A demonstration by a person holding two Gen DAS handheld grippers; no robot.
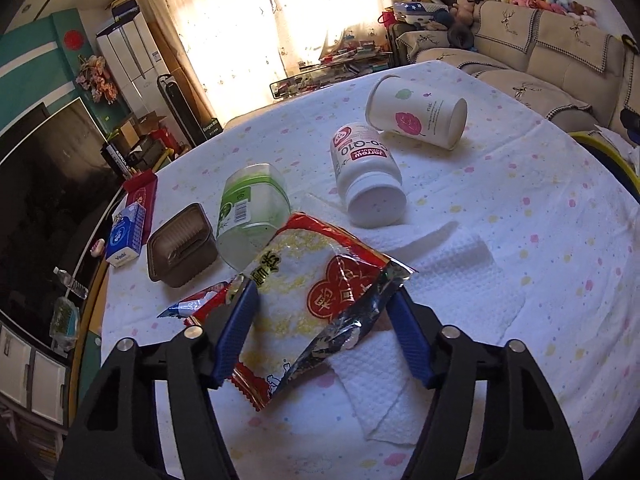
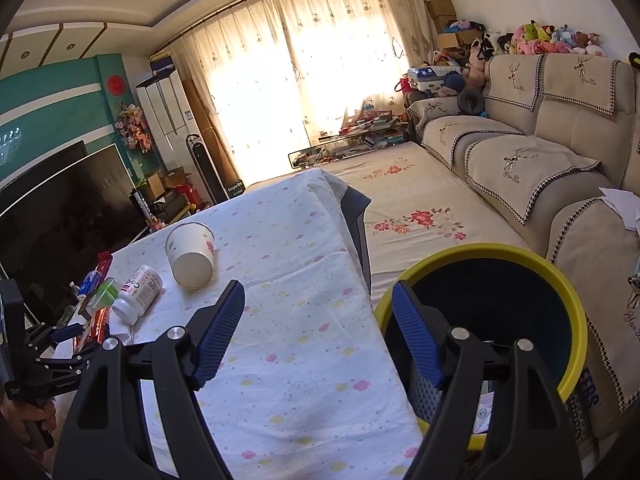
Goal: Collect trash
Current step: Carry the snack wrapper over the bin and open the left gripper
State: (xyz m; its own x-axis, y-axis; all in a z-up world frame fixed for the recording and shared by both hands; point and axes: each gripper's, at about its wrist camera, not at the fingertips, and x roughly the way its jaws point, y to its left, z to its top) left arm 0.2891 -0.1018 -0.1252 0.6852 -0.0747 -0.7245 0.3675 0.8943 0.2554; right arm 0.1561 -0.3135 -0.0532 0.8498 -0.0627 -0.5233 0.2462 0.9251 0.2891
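Observation:
In the left wrist view my left gripper (image 1: 320, 308) is open, its blue fingers on either side of a red and clear snack wrapper (image 1: 316, 288) that lies on white paper towels (image 1: 440, 280). I cannot tell if the fingers touch it. Beyond lie a white Co-Q10 bottle (image 1: 366, 176), a paper cup (image 1: 416, 112) on its side and a green-labelled clear jar (image 1: 252, 216). My right gripper (image 2: 318, 312) is open and empty, above the table's right edge beside a yellow-rimmed bin (image 2: 568, 304). The cup (image 2: 190, 254) and bottle (image 2: 138, 294) show there too.
A brown plastic tub (image 1: 180, 246), a blue tissue pack (image 1: 126, 236) and a red box (image 1: 142, 192) sit at the table's left edge. The dotted tablecloth (image 2: 300, 360) covers the table. A sofa (image 2: 540, 160) stands to the right, a TV (image 2: 60, 208) to the left.

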